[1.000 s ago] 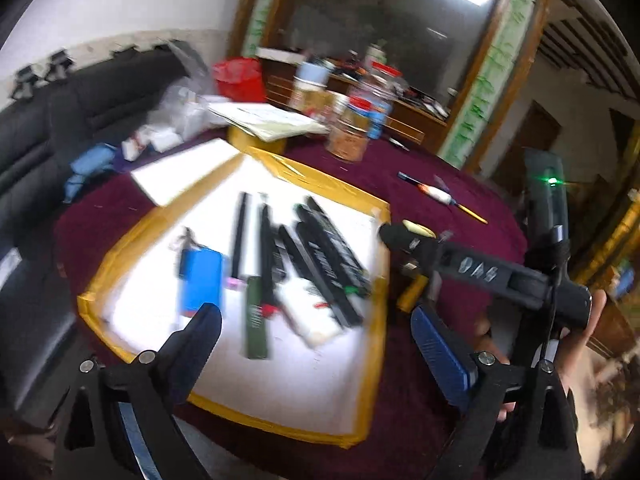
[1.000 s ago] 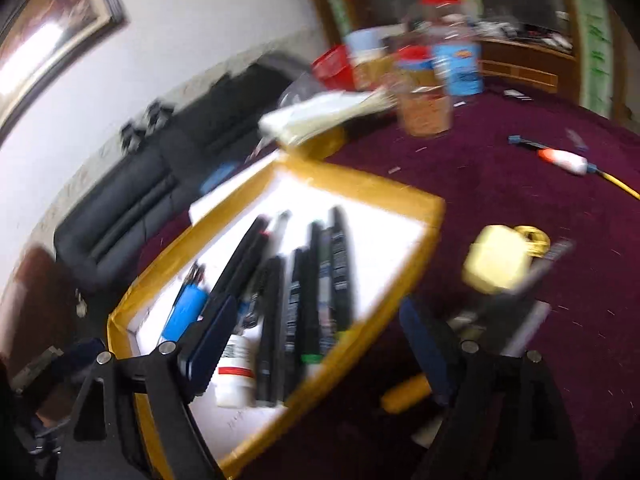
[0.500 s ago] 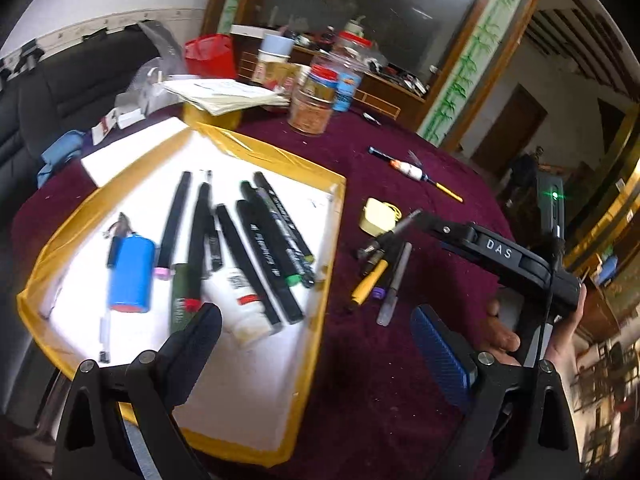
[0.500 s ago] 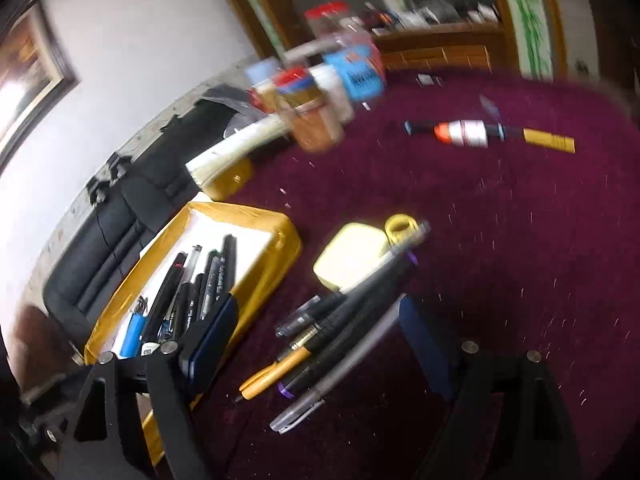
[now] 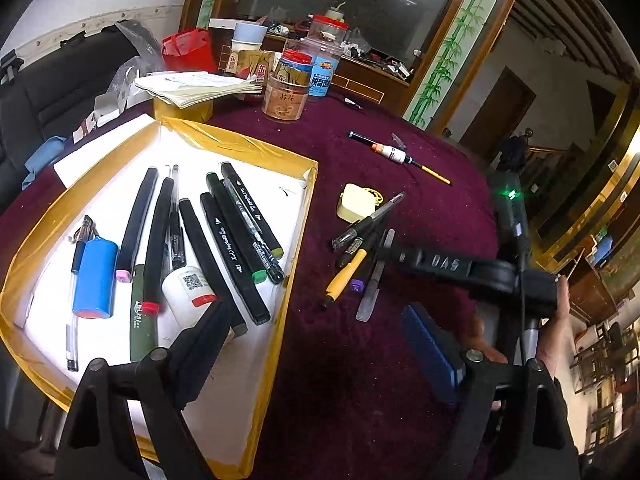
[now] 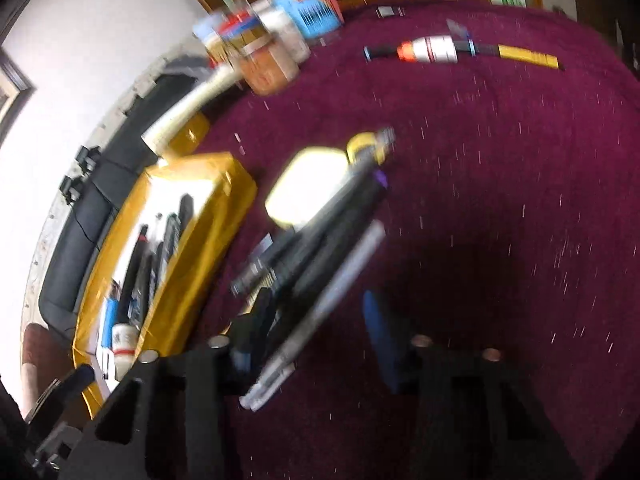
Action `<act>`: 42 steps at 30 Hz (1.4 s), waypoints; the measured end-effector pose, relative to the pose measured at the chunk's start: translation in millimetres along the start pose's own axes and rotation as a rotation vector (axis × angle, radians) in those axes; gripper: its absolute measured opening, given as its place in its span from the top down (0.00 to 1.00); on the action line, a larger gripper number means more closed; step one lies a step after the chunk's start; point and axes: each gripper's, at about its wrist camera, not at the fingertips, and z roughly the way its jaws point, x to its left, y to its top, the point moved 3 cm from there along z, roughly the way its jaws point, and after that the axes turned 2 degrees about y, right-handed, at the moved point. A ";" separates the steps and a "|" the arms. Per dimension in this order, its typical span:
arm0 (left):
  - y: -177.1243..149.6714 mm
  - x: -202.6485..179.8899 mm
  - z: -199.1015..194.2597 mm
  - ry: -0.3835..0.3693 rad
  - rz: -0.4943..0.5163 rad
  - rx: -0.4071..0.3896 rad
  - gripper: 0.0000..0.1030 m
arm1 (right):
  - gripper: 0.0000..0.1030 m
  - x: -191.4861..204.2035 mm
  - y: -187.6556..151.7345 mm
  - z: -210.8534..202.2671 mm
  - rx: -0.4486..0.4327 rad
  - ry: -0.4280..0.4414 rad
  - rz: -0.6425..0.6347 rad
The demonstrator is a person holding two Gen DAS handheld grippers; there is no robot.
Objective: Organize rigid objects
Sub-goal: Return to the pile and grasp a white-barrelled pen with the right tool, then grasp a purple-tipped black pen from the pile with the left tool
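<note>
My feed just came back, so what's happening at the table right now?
Pens are being sorted into the gold-edged tray, which already holds markers, a blue cylinder and a small white bottle. A loose pile of pens remains on the maroon cloth. The right claw, open, is low over that pile. The left claw hangs open, holding nothing.

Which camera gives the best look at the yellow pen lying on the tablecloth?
The left wrist view. The yellow pen lies sharp and nearly whole there, among the loose pens beside the tray. The right wrist view is motion-blurred, and its own finger and the other pens cover that spot, so I cannot pick it out.
</note>
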 end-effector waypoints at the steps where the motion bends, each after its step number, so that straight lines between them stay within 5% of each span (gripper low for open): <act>1: -0.8 0.0 -1.0 0.001 0.002 -0.002 0.12 | 0.60 2.5 -2.5 0.2 -0.008 -0.030 -0.017; 15: -7.7 3.9 -10.9 -0.006 0.014 -0.018 0.12 | 0.72 35.3 -8.0 15.0 0.035 -0.399 -0.206; 18: -8.1 2.1 -10.1 -0.014 0.027 -0.016 0.12 | 0.86 20.8 -11.0 3.3 0.047 -0.405 -0.196; 23: -8.1 -10.7 -1.7 -0.086 0.038 0.016 0.12 | 0.92 -28.6 -1.9 -21.0 0.014 -0.516 -0.173; 30: 18.4 -57.4 39.1 -0.194 0.143 0.126 0.13 | 0.92 -55.7 3.8 -32.0 -0.098 -0.414 -0.135; 37: 41.3 -87.9 106.2 -0.077 0.280 0.246 0.34 | 0.92 -70.5 8.3 -37.0 -0.080 -0.286 -0.026; 42: 50.3 -87.3 139.6 -0.081 0.243 0.324 0.43 | 0.92 -83.9 8.6 -40.1 -0.051 -0.177 0.082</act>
